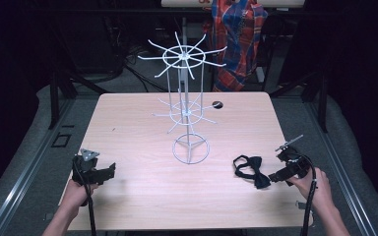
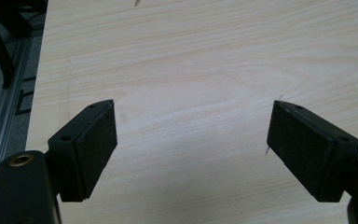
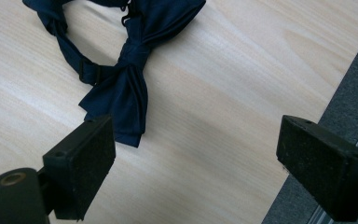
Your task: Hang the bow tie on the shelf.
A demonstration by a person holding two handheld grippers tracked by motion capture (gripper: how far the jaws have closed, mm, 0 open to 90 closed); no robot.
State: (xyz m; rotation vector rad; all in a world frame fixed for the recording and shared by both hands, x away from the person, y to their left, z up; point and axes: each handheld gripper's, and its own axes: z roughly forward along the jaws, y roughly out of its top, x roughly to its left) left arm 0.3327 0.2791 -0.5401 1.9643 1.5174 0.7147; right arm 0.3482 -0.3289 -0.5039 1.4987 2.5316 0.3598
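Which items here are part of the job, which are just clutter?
In play:
- bow tie, just ahead of the open right gripper
- wire rack, likely where it hangs
- left gripper, open over the table

Lying about:
- plaid cloth behind the table
- cables on the floor

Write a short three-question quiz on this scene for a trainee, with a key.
1. True or false: the right gripper is clamped on the bow tie.
2. What stands mid-table? A) white wire rack B) red bucket C) glass jar
3. Fill in: the left gripper hovers with jaws ____ above the bare wooden table.

Key:
1. False. Its jaws stand apart with the bow tie just ahead of one pad.
2. A, the white wire rack.
3. open
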